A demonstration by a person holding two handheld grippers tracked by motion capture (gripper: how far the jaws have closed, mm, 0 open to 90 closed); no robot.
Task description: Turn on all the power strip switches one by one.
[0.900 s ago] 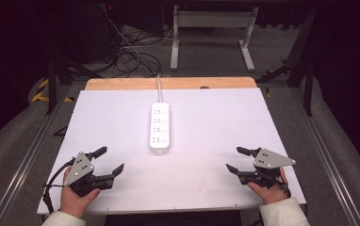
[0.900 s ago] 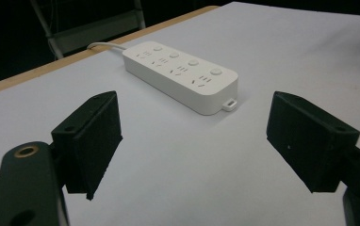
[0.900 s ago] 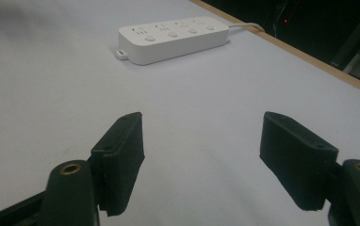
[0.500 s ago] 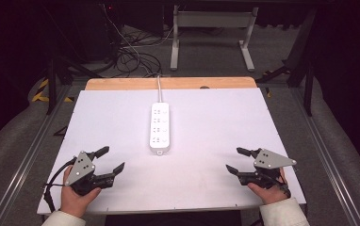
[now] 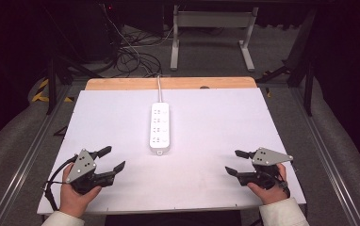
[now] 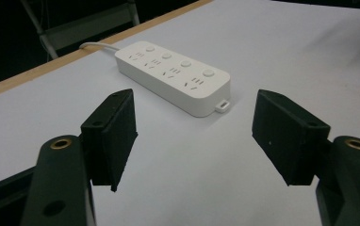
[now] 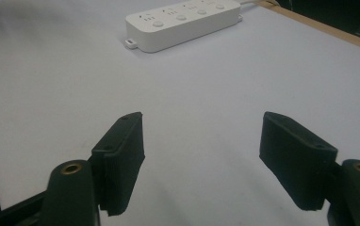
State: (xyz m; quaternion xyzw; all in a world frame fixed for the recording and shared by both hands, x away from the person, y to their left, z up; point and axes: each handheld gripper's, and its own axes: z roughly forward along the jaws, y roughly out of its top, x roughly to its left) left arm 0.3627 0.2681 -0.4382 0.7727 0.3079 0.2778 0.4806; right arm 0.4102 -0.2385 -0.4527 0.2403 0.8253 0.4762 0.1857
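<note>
White strip (image 5: 159, 128) flat at table (image 5: 216, 197) centre, long axis running away from the person; cord (image 5: 158, 82) off the far end, over the wooden far edge; four socket rows with round buttons facing up; small tab at near end. Left claw (image 5: 112, 158) low at near-left corner, aimed toward strip, well apart from it; jaws spread wide, nothing between them; in left gripper view, strip (image 6: 173, 75) ahead between the black pads (image 6: 114, 132), bare table under the gap. Right claw (image 5: 237, 162) low at near-right corner, well apart from strip; jaws spread wide, nothing held; in right gripper view, strip (image 7: 184, 22) far off, upper left, tab end nearest.

Handling, judged: hard plastic shell, stiff, no give under squeeze; probably light to moderate weight; smooth glossy sides, likely slippery on hard pads, so firm squeeze needed. Best hold probably across the narrow width, pads on the two long side walls, near the middle for balance or near end for dragging; width looks within the jaw spread. Better to avoid top face, since buttons could get pressed. Cord stiffish, likely to tug back and swing the far end when lifted or slid; tab too small for a safe hold.
</note>
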